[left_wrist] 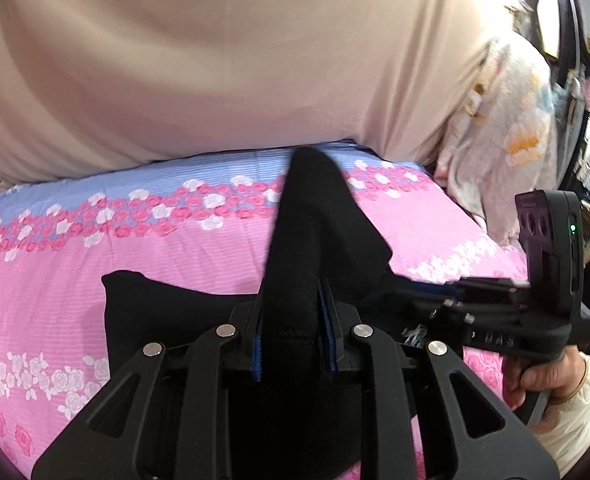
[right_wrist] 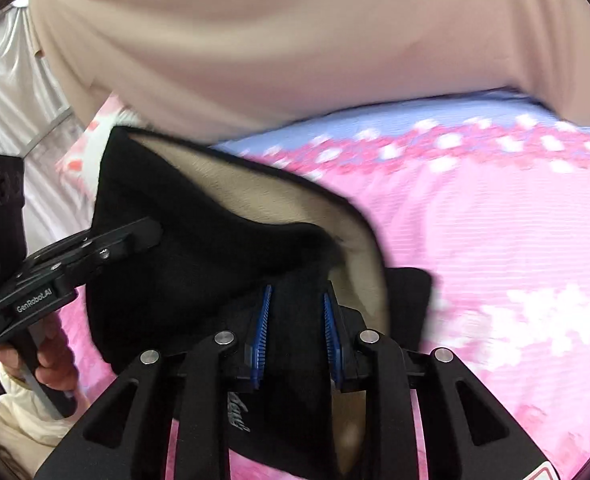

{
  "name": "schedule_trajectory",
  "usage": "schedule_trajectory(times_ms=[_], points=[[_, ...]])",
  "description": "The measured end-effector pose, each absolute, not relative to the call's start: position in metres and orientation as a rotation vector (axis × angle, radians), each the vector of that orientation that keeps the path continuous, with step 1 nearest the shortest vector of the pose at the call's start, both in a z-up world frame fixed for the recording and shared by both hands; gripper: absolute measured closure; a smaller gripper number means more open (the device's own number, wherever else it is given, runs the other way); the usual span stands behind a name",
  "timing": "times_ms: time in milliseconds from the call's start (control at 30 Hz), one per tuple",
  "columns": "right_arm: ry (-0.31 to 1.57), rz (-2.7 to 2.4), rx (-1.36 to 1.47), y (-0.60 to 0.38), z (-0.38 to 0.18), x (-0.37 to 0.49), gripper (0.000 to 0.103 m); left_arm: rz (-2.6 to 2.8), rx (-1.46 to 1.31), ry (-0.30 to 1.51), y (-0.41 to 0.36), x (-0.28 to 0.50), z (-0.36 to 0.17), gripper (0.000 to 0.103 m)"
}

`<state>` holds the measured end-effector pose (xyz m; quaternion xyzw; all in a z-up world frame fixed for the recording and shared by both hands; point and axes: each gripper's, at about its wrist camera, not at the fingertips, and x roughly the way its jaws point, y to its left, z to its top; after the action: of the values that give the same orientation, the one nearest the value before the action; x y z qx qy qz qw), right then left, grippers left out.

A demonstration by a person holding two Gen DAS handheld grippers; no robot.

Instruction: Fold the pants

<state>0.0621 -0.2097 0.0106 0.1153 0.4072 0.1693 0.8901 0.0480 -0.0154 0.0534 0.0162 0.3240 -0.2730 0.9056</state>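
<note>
The black pants (left_wrist: 319,232) with a beige lining (right_wrist: 263,192) hang lifted over a pink floral bed sheet (left_wrist: 135,256). My left gripper (left_wrist: 291,320) is shut on a bunched edge of the pants, which rises between its blue pads (left_wrist: 329,332). My right gripper (right_wrist: 297,320) is shut on another edge of the pants (right_wrist: 215,256). The right gripper shows at the right of the left wrist view (left_wrist: 435,292), its fingers in the cloth. The left gripper shows at the left of the right wrist view (right_wrist: 147,232), also in the cloth.
A large beige fabric (left_wrist: 223,60) fills the top of both views, close behind the bed. A floral cloth (left_wrist: 507,132) hangs at the right. A white curtain (right_wrist: 11,92) is at the far left. The sheet (right_wrist: 495,240) stretches to the right.
</note>
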Motion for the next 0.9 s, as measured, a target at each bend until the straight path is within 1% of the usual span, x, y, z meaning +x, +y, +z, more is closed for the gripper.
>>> schedule_trajectory(times_ms=[33, 100, 133, 200, 233, 267, 300, 333, 400, 433, 467, 500, 567, 633, 767, 800, 833, 867, 900], points=[[0.86, 0.326, 0.239, -0.216, 0.003, 0.061, 0.08, -0.576, 0.046, 0.681, -0.022, 0.047, 0.047, 0.081], [0.96, 0.326, 0.28, -0.227, -0.034, 0.069, 0.08, -0.593, 0.058, 0.732, -0.034, 0.05, 0.03, 0.081], [0.972, 0.331, 0.311, -0.231, -0.046, 0.069, 0.081, -0.598, 0.059, 0.76, -0.038, 0.051, 0.023, 0.081], [0.933, 0.328, 0.399, -0.242, -0.039, 0.059, 0.075, -0.614, 0.056, 0.803, -0.043, 0.046, 0.014, 0.08], [0.922, 0.297, 0.404, -0.246, -0.03, 0.052, 0.071, -0.635, 0.052, 0.806, -0.043, 0.04, 0.015, 0.074], [0.893, 0.255, 0.401, -0.251, -0.021, 0.046, 0.062, -0.668, 0.055, 0.797, -0.044, 0.031, 0.017, 0.068], [0.848, 0.221, 0.403, -0.26, -0.011, 0.036, 0.06, -0.716, 0.073, 0.778, -0.047, 0.018, 0.022, 0.054], [0.833, 0.212, 0.414, -0.268, -0.006, 0.032, 0.06, -0.738, 0.094, 0.77, -0.051, 0.007, 0.024, 0.035], [0.817, 0.202, 0.463, -0.285, 0.001, 0.021, 0.06, -0.79, 0.132, 0.749, -0.059, -0.015, 0.025, 0.013], [0.815, 0.213, 0.485, -0.289, 0.004, 0.018, 0.059, -0.815, 0.153, 0.725, -0.062, -0.028, 0.027, 0.014], [0.817, 0.234, 0.504, -0.291, 0.005, 0.022, 0.055, -0.827, 0.172, 0.714, -0.063, -0.034, 0.028, 0.014], [0.824, 0.28, 0.535, -0.287, 0.005, 0.02, 0.044, -0.82, 0.181, 0.697, -0.06, -0.04, 0.03, 0.014], [0.836, 0.38, 0.568, -0.277, 0.004, 0.019, 0.034, -0.781, 0.159, 0.694, -0.045, -0.038, 0.034, 0.013], [0.845, 0.435, 0.563, -0.263, 0.005, 0.02, 0.034, -0.695, 0.103, 0.717, -0.021, -0.023, 0.034, 0.012], [0.897, 0.319, 0.418, -0.233, -0.007, 0.045, 0.034, -0.414, -0.014, 0.758, 0.041, 0.02, 0.023, 0.012], [0.909, 0.305, 0.389, -0.227, -0.014, 0.053, 0.041, -0.357, -0.05, 0.772, 0.056, 0.032, 0.015, 0.012], [0.916, 0.312, 0.367, -0.222, -0.018, 0.059, 0.059, -0.315, -0.064, 0.793, 0.067, 0.042, 0.007, 0.013], [0.921, 0.309, 0.346, -0.218, -0.024, 0.064, 0.088, -0.236, -0.057, 0.838, 0.077, 0.055, -0.007, 0.013], [0.931, 0.285, 0.339, -0.214, -0.026, 0.069, 0.093, -0.179, -0.048, 0.859, 0.084, 0.06, -0.016, 0.015]])
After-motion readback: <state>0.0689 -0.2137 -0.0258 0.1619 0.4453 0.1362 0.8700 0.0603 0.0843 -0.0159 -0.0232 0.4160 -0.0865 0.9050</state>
